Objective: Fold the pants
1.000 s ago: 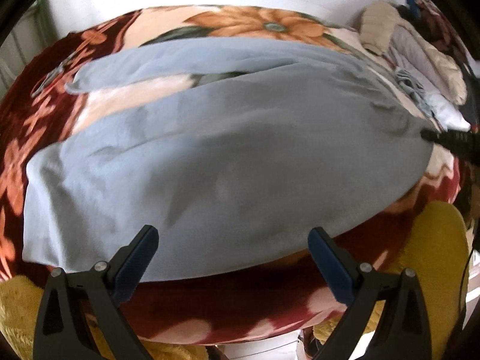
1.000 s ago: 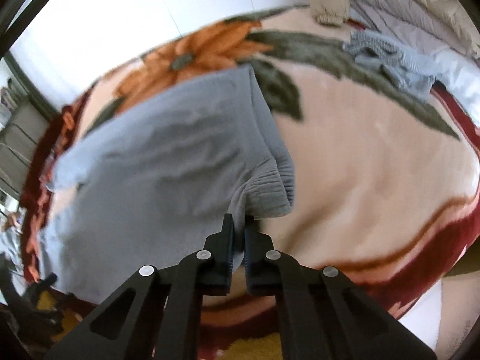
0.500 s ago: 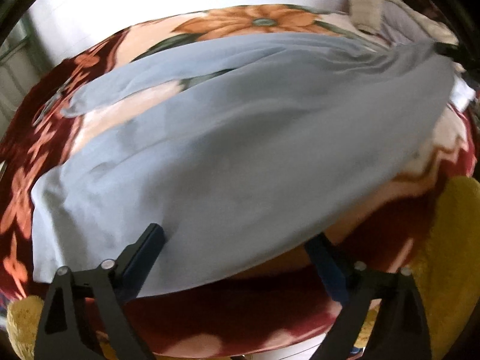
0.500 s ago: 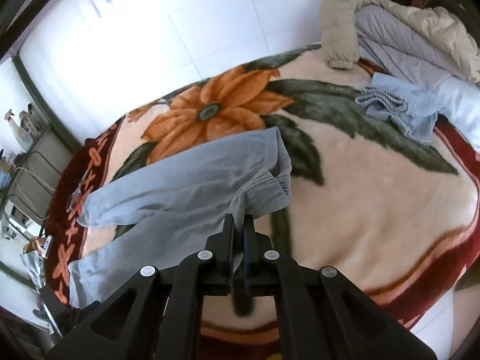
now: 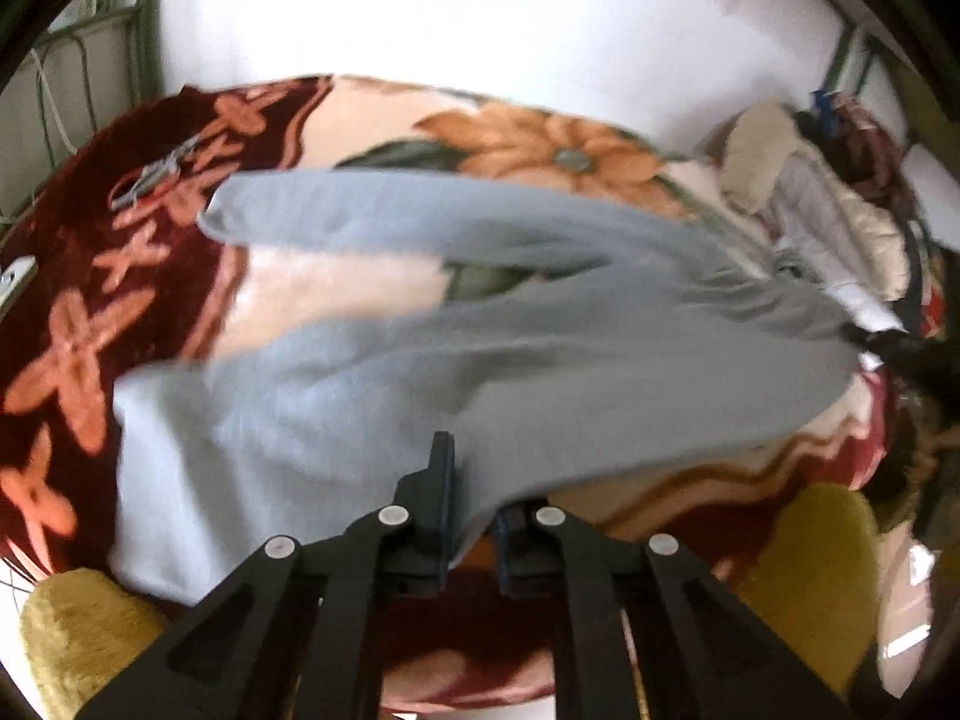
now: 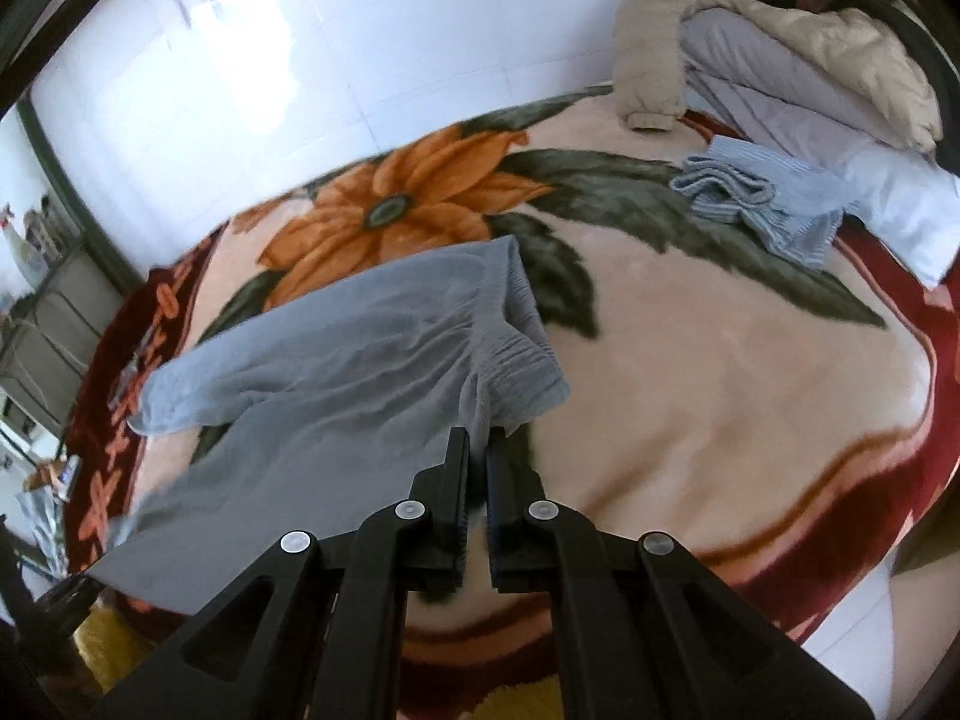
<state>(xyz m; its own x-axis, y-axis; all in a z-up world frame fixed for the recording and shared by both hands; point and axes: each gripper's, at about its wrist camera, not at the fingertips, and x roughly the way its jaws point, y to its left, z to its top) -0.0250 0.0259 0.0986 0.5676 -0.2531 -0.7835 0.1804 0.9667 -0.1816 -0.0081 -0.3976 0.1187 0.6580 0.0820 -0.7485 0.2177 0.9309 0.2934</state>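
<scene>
I see the grey pants (image 6: 336, 372) spread across the bed's floral blanket (image 6: 720, 372), legs toward its dark-red edge. My right gripper (image 6: 477, 450) has its jaws pinched on the waistband; my left gripper (image 5: 474, 480) has its jaws clamped on the near leg's edge. Other clothes (image 6: 780, 60) are heaped at the bed's far corner.
</scene>
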